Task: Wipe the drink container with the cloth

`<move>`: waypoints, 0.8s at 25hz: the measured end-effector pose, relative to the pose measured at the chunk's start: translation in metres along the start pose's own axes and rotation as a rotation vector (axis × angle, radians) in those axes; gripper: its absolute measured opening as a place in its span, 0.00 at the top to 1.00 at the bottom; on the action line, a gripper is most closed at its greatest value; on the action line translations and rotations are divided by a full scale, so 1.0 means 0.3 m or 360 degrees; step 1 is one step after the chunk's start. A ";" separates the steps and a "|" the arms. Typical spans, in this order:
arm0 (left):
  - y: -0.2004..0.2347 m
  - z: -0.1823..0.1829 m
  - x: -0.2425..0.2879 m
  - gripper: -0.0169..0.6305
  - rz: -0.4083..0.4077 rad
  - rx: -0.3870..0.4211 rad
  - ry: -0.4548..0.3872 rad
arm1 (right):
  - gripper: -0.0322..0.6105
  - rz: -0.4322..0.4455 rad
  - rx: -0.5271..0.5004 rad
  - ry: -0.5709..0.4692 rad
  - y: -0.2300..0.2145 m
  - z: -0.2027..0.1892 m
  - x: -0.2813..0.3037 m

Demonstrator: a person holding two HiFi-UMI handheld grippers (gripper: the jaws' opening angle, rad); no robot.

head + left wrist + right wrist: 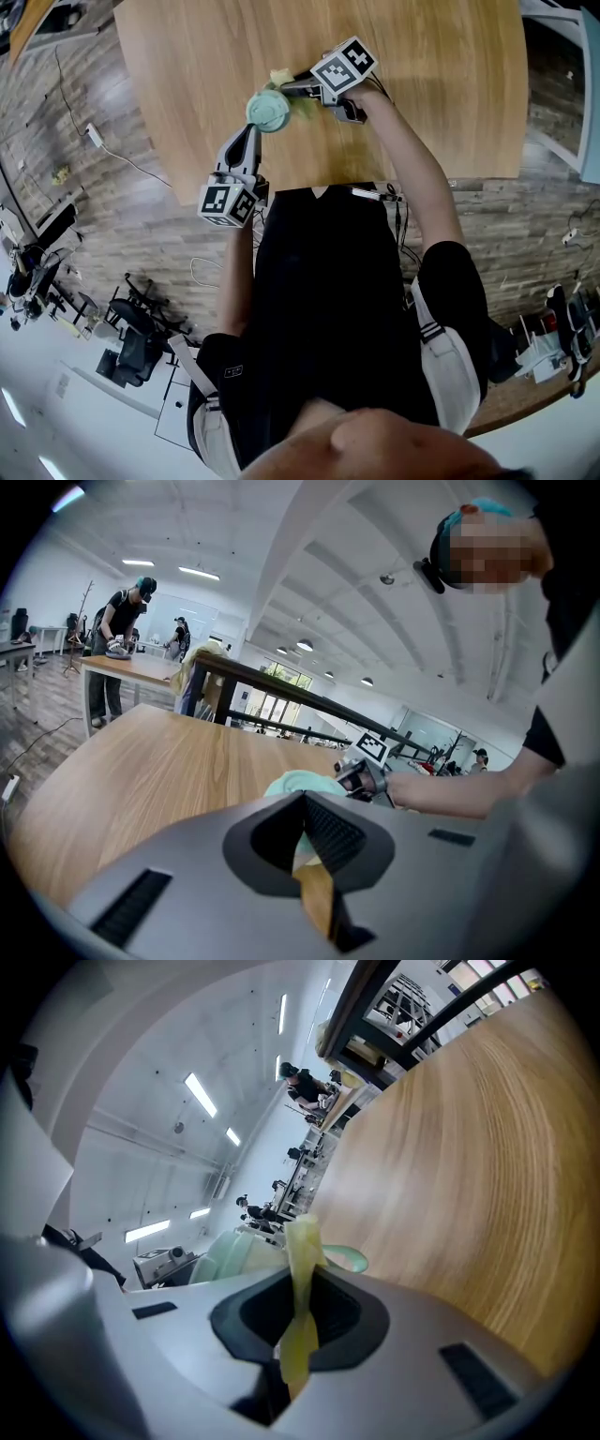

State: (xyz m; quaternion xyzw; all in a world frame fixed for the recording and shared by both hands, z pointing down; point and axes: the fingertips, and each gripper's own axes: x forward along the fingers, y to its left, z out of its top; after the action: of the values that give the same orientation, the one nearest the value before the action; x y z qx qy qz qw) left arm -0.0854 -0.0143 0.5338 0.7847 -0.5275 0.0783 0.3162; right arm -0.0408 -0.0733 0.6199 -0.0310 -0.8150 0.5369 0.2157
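Note:
A pale green drink container [268,111] with a lid stands on the wooden table [441,84], near its front edge. My left gripper [253,129] reaches it from below and is shut on its side; pale green shows between the jaws in the left gripper view, with the container [298,783] just beyond them. My right gripper [289,87] comes in from the right and is shut on a yellow cloth [280,75], which lies against the container's top right. In the right gripper view the cloth [302,1251] stands up between the jaws, beside the container [234,1255].
The table's near edge [187,192] runs just below my left gripper. A cable and power strip [94,136] lie on the floor at the left. A black railing [281,691] and a person [127,621] at another table stand far behind.

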 end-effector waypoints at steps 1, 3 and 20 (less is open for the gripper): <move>0.000 -0.001 0.000 0.94 0.0000 -0.0003 0.0000 | 0.88 0.0000 0.0015 0.0000 -0.009 0.000 0.006; 0.001 -0.001 -0.001 0.94 -0.0001 -0.0009 0.0000 | 0.88 0.0003 0.0051 -0.0005 -0.030 -0.002 0.021; -0.002 -0.002 -0.012 0.94 -0.0010 -0.0017 0.0011 | 0.88 -0.0074 0.0219 0.0268 -0.211 -0.085 0.114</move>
State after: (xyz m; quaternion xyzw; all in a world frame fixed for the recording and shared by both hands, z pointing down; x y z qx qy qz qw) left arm -0.0862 -0.0109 0.5324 0.7843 -0.5243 0.0774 0.3225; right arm -0.0503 -0.0683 0.6956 -0.0423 -0.7558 0.5818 0.2973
